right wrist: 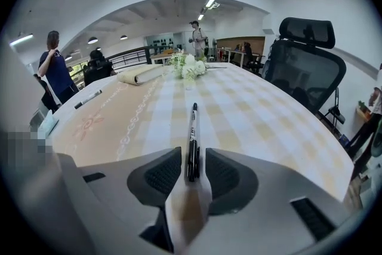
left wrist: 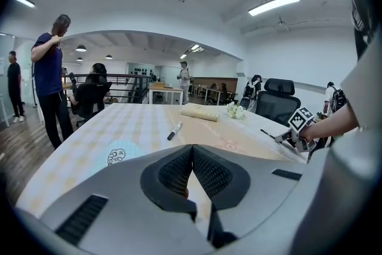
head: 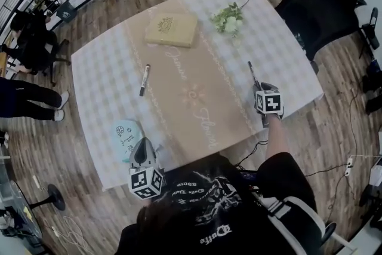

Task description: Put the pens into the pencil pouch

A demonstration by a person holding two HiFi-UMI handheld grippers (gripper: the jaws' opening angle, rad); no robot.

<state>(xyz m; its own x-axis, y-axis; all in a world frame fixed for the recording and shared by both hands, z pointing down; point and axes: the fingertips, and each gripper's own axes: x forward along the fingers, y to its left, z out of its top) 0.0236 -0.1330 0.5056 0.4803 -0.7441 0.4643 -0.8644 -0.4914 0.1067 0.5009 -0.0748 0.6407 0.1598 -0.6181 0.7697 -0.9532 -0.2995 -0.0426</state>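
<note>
Checked cloth with a tan runner covers the table [head: 101,80], set in an open office with chairs and people behind. 2 black pens lie well apart. The nearer pen [right wrist: 192,140] runs lengthwise between the jaws of the right gripper [head: 259,89], which stand narrowly apart on either side with the pads clear of it. From above, that gripper hides the pen's near end. The second pen [head: 144,79] lies bare on the runner's left edge. The left gripper [head: 141,149] has its jaws pressed together and covers a corner of the light-blue pouch [head: 126,131]. Whether it pinches the pouch's edge cannot be made out. Flowers [head: 227,20] and a tan padded case [head: 171,29] sit at the far end.
</note>
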